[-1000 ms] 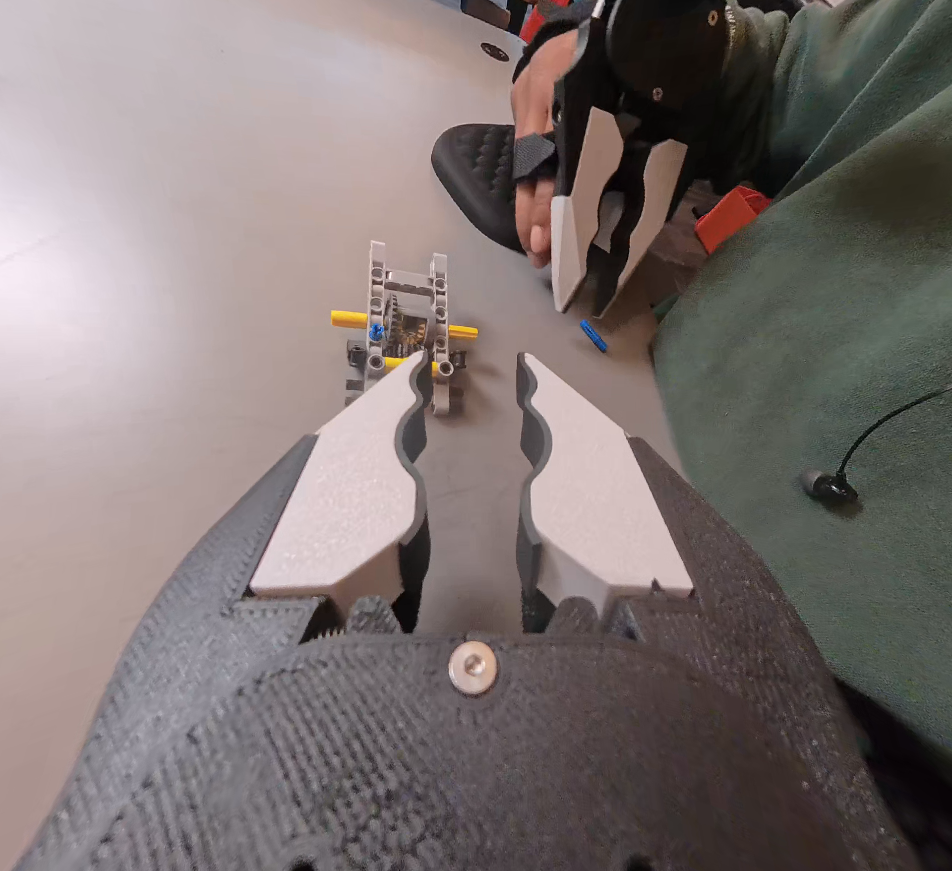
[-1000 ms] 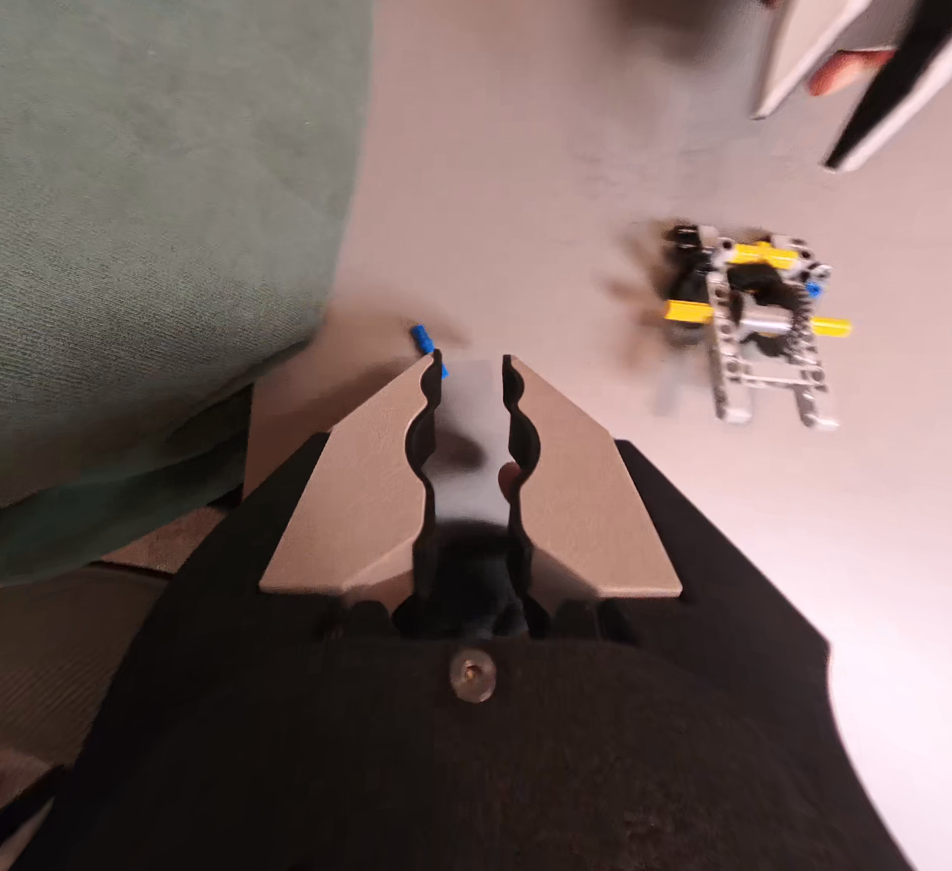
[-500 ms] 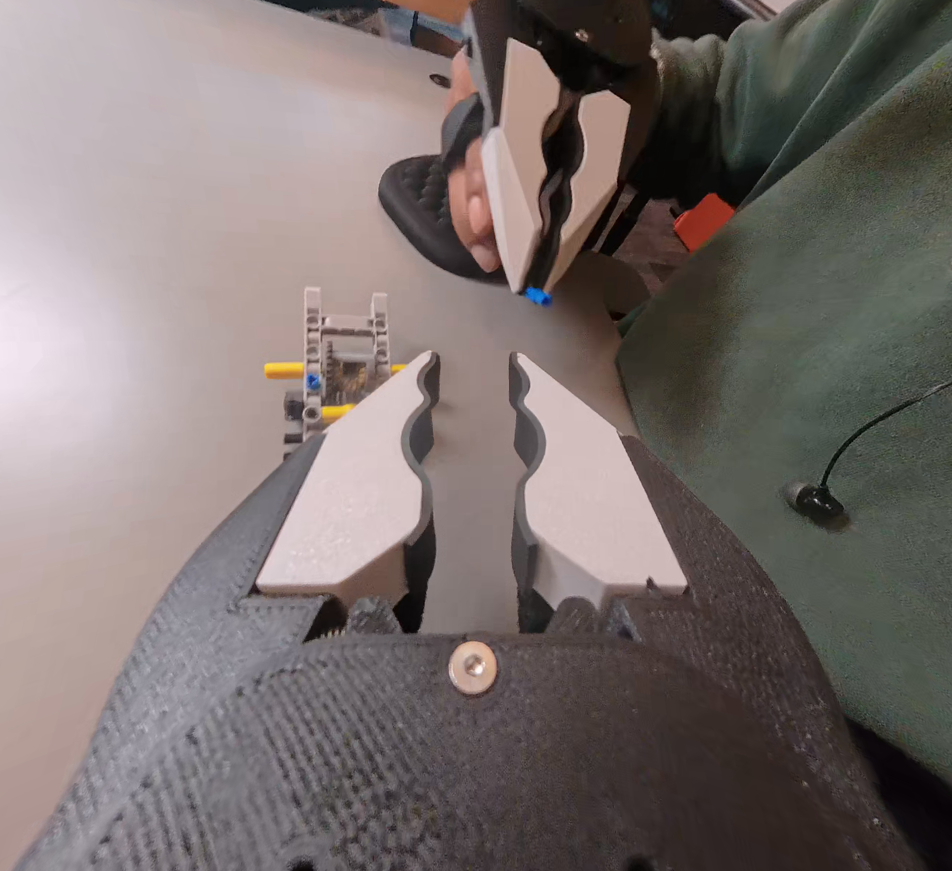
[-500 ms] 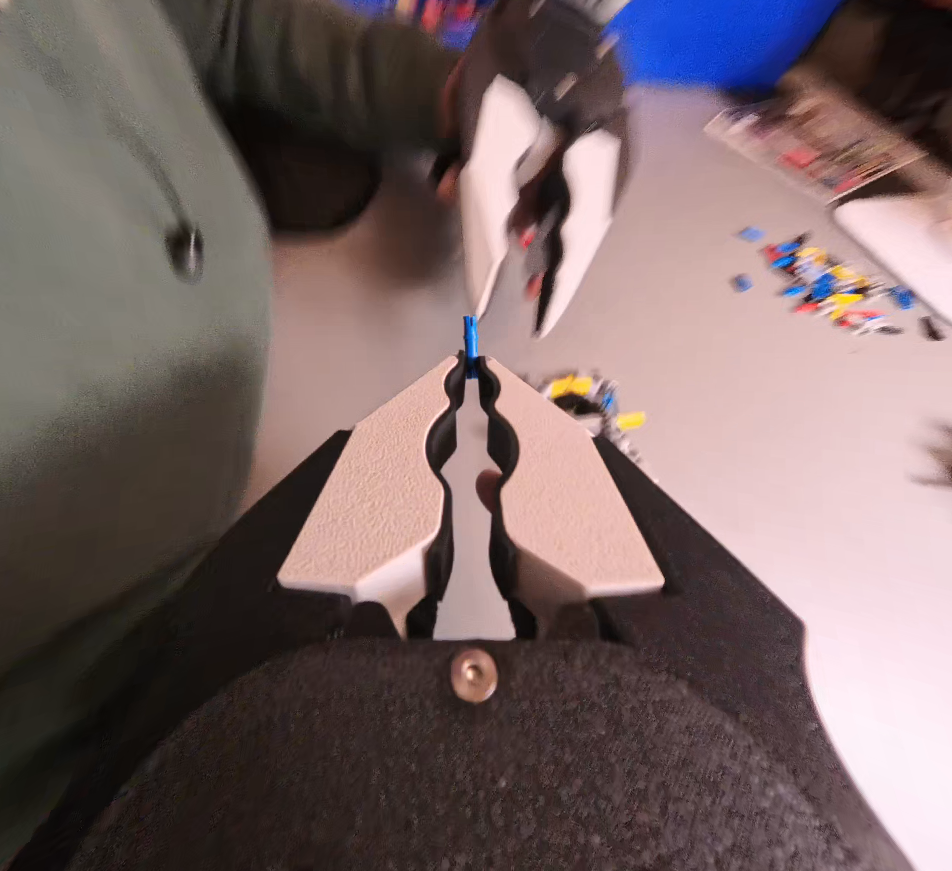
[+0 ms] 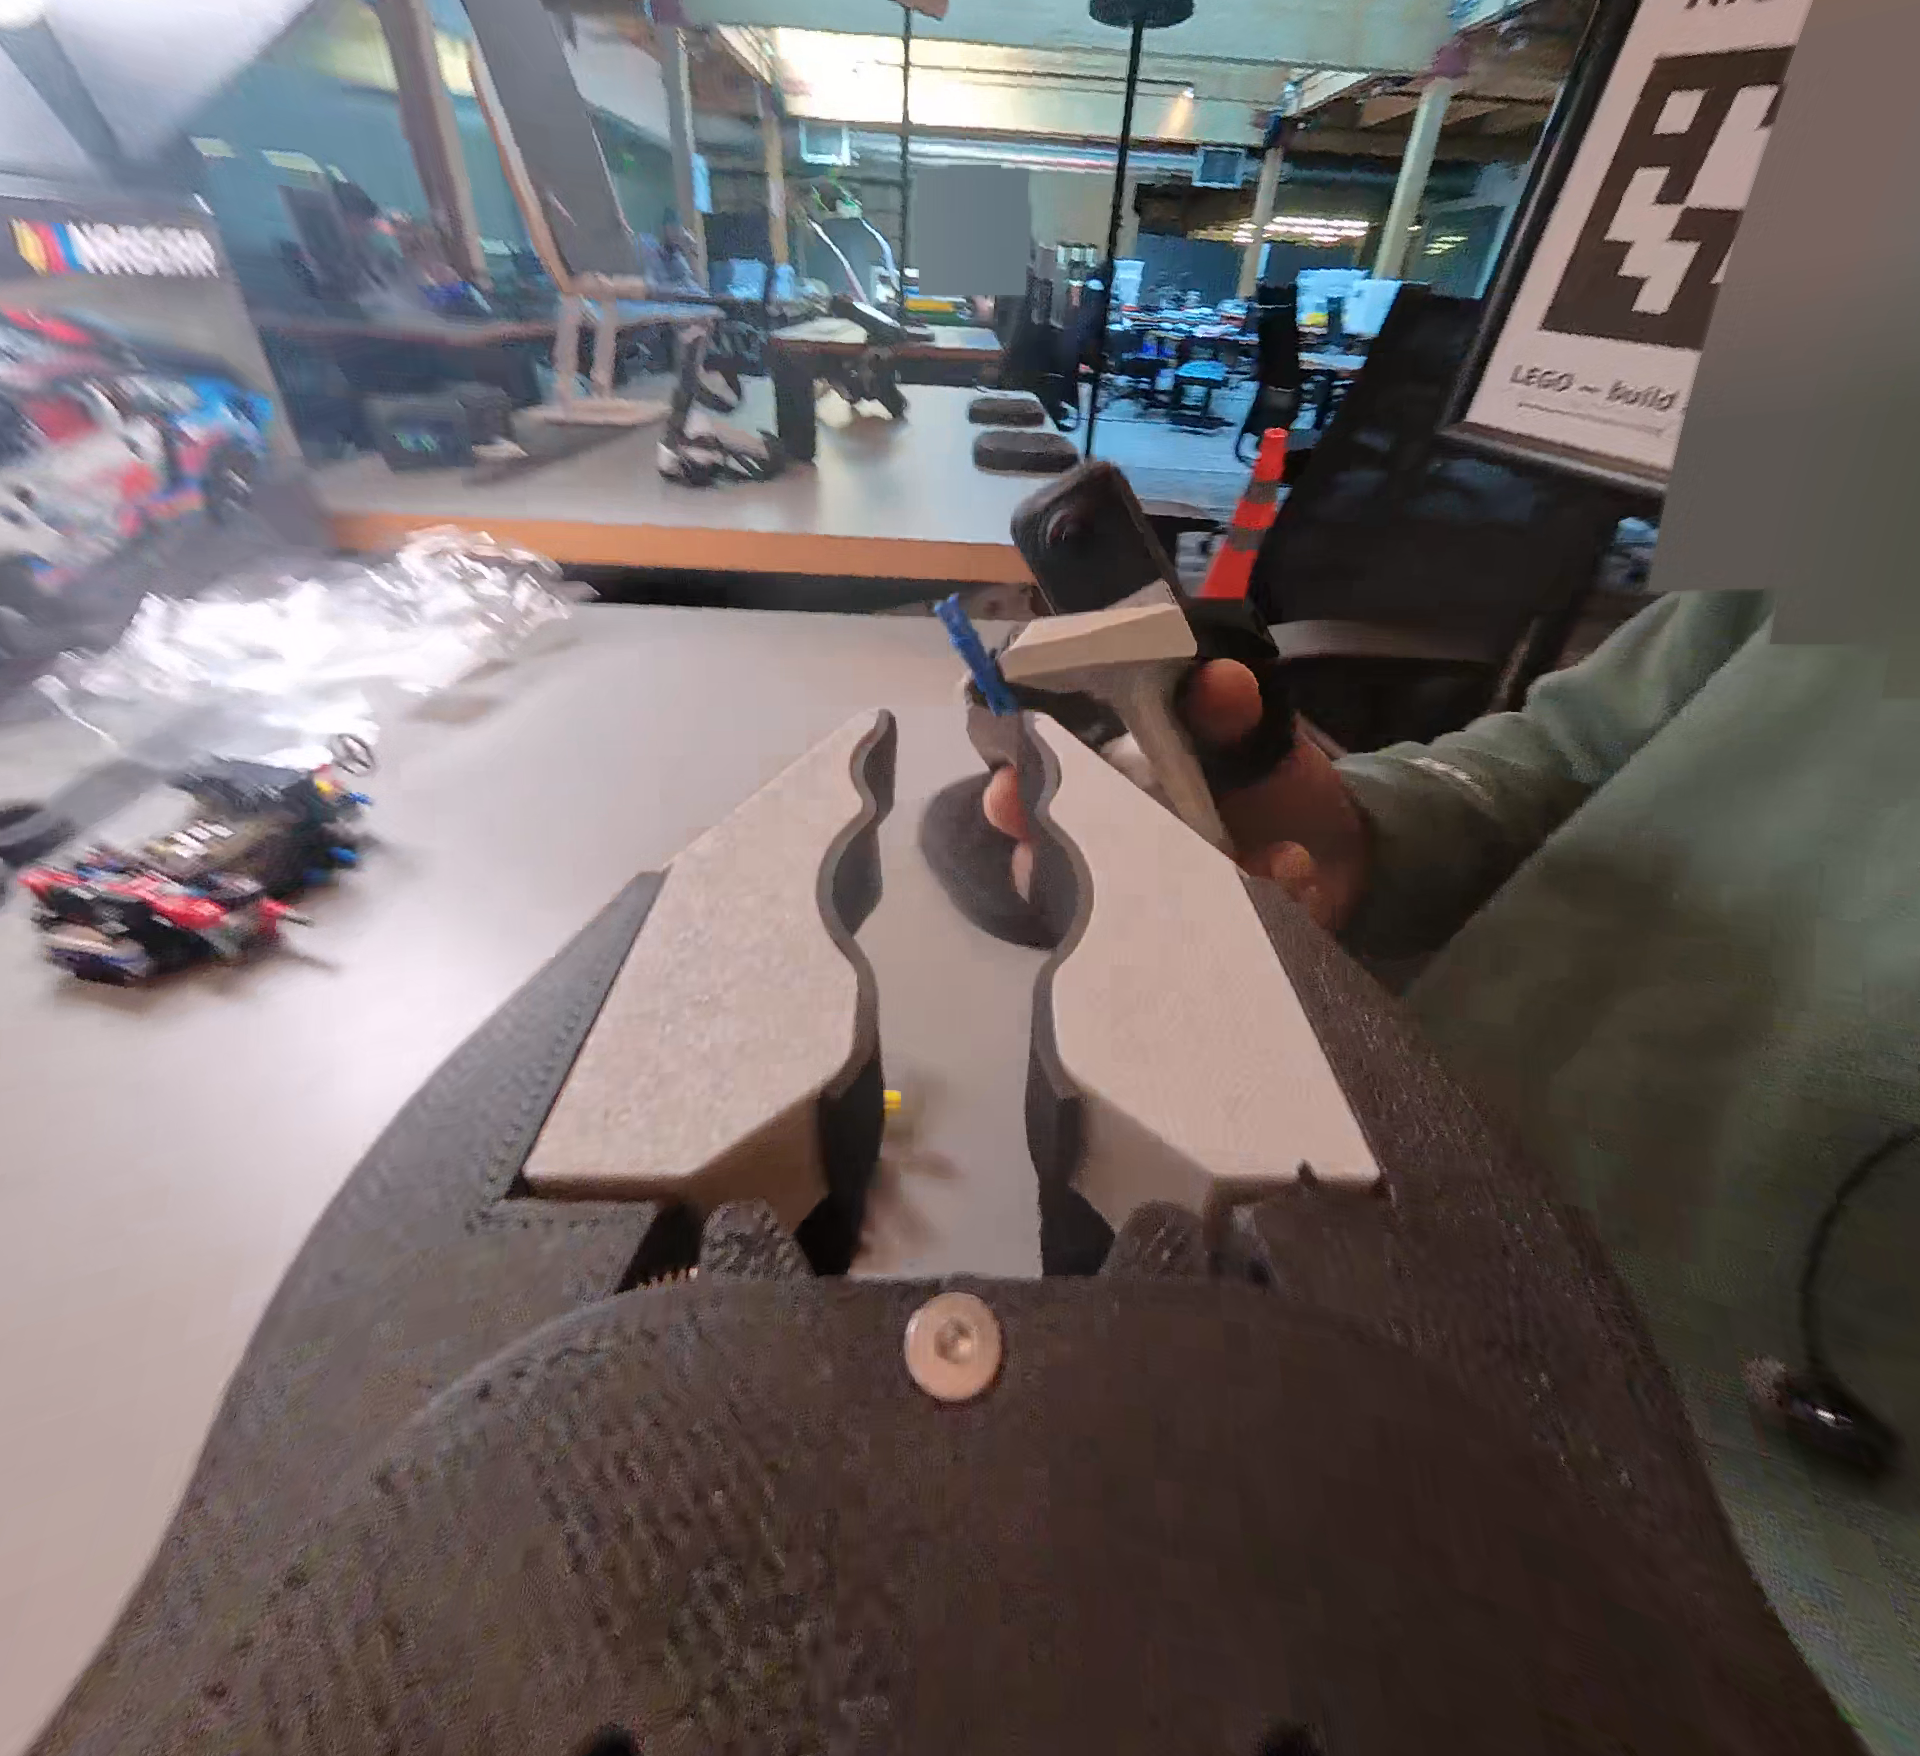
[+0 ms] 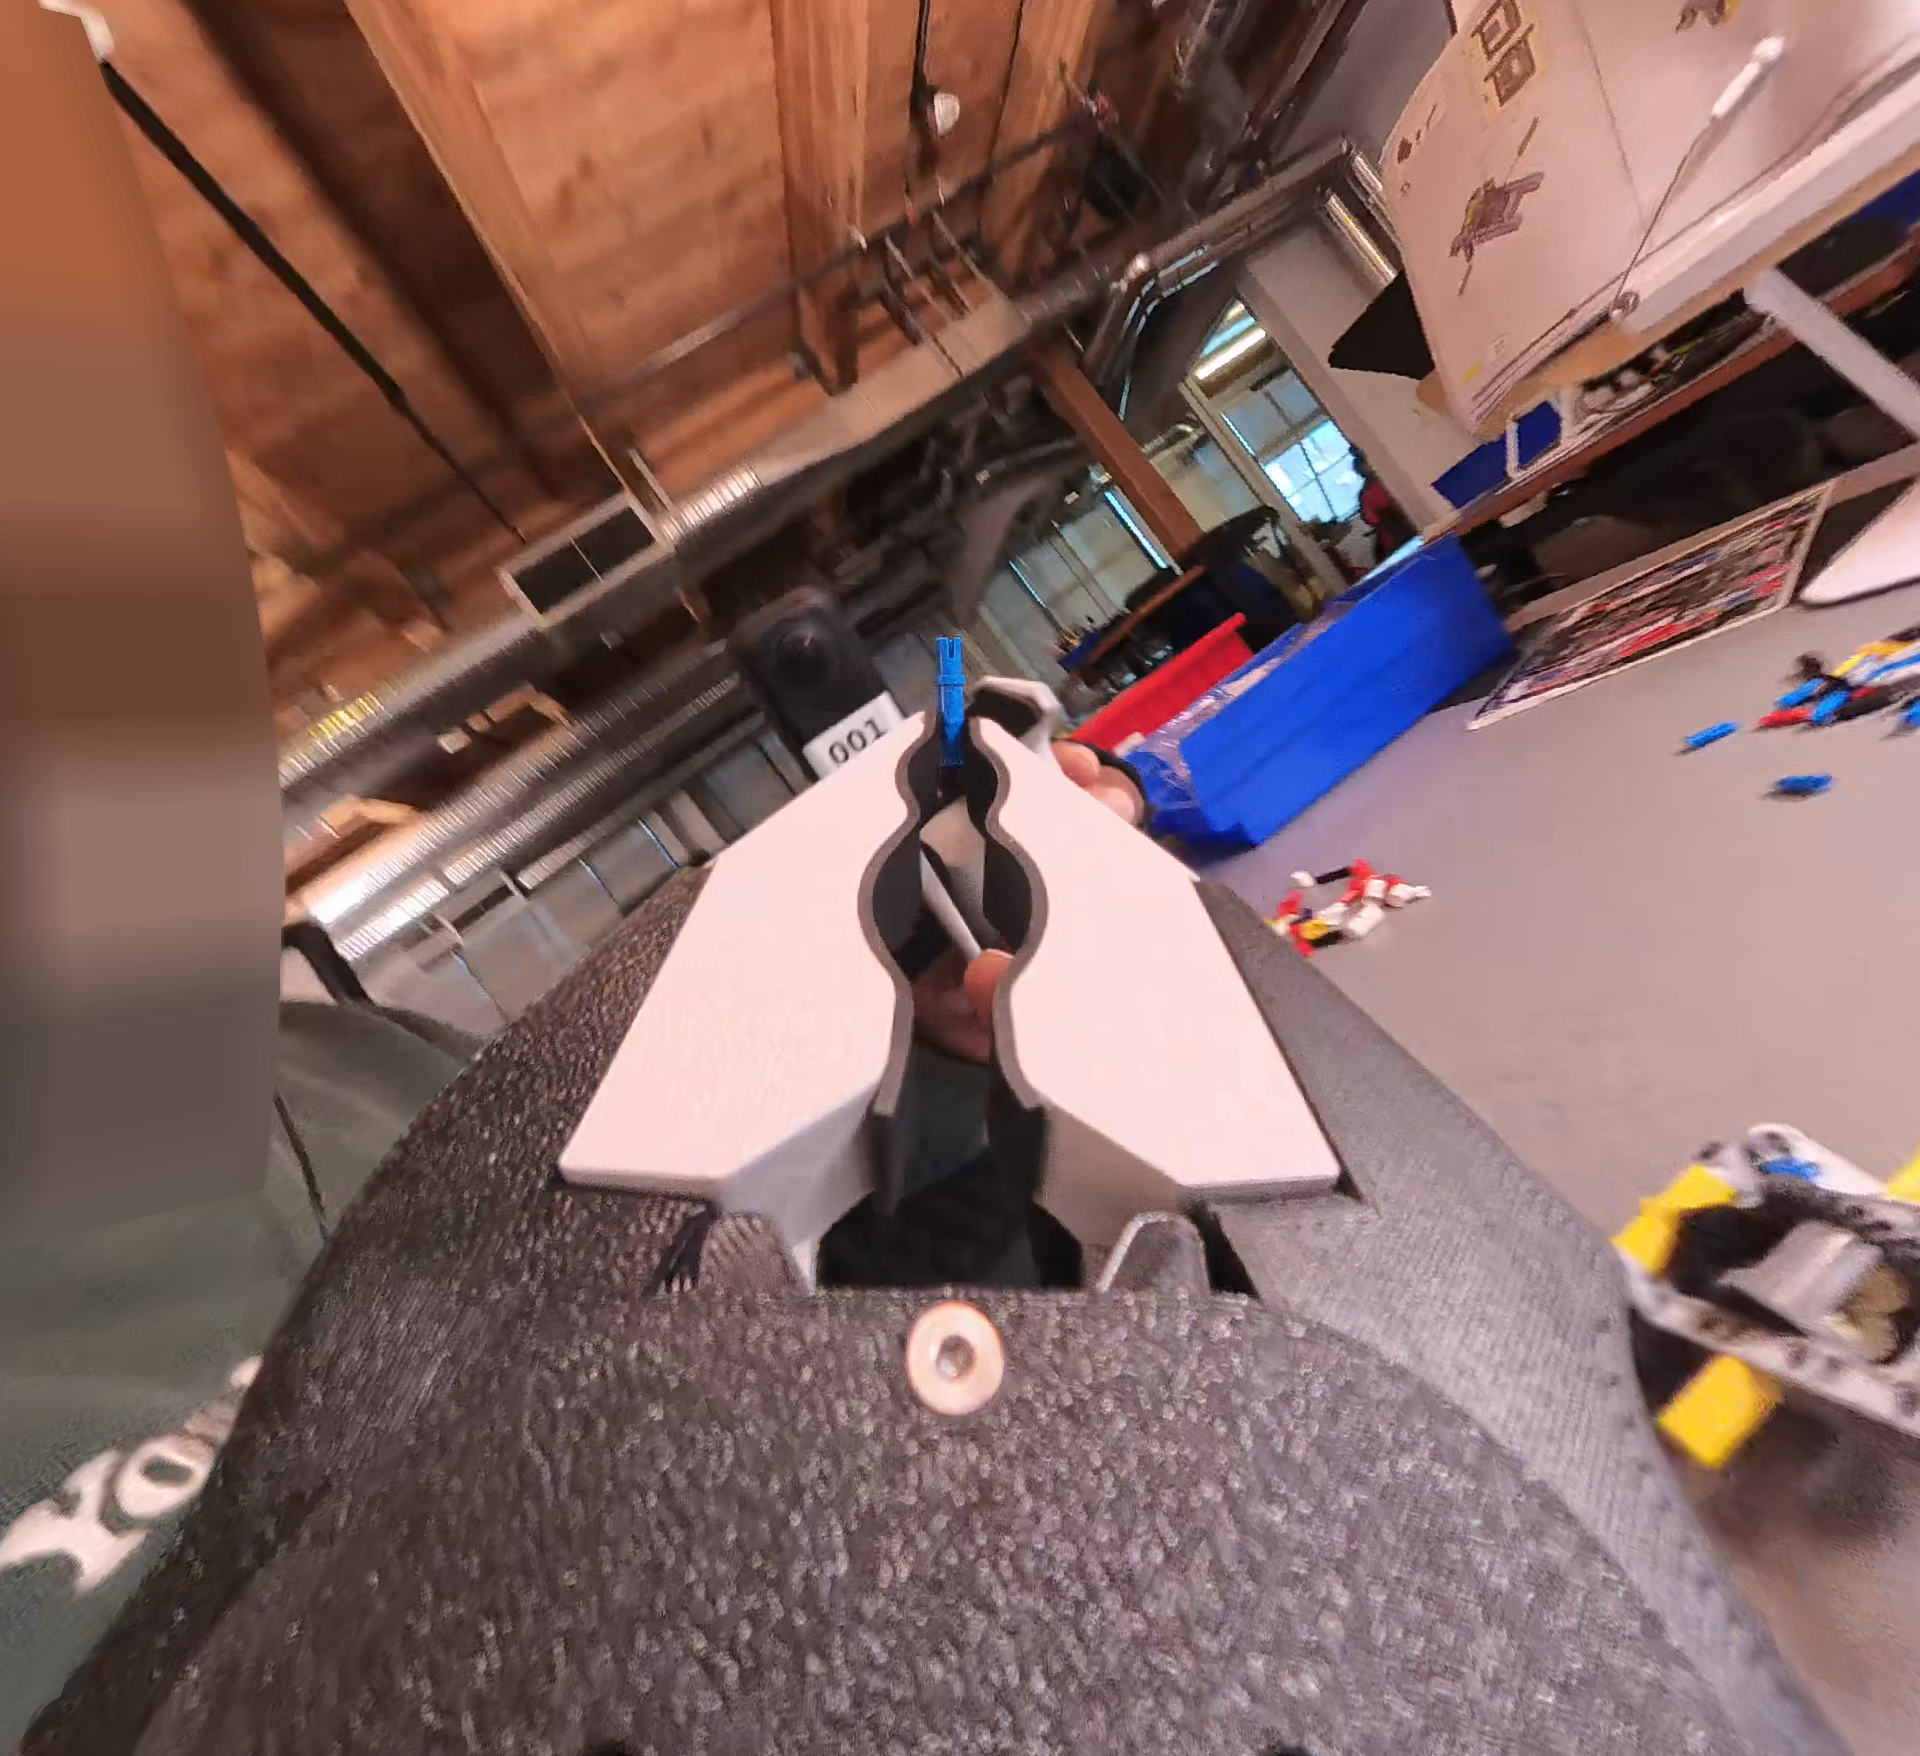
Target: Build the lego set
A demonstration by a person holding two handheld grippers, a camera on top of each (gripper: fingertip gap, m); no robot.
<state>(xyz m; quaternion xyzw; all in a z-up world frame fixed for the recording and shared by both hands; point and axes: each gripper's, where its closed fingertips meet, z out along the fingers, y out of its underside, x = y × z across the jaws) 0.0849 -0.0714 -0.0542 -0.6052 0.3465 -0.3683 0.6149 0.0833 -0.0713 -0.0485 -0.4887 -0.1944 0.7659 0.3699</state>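
My right gripper (image 6: 951,738) is shut on a small blue pin (image 6: 947,700) that sticks up past its fingertips. It is raised above the table. In the left wrist view the right gripper (image 5: 997,683) holds the blue pin (image 5: 974,655) just beyond my left fingertips. My left gripper (image 5: 956,750) is open and empty, raised above the grey table (image 5: 208,1135). The grey and yellow lego assembly (image 6: 1787,1291) lies on the table at the lower right of the right wrist view. Only a yellow bit (image 5: 891,1101) of it shows between my left fingers.
A pile of loose lego pieces (image 5: 187,875) and clear plastic bags (image 5: 291,636) lie at the left. More loose pieces (image 6: 1345,901) lie at the right, with a blue bin (image 6: 1340,678) and open instruction booklet (image 6: 1662,96) beyond. A person's green sleeve (image 5: 1662,1031) fills the right side. Both grippers' tips are close together, under 4 cm apart.
My right gripper closed on the blue pin on the table and lifted it. Both grippers have tilted up, away from the table. The assembly has dropped below my left fingers.
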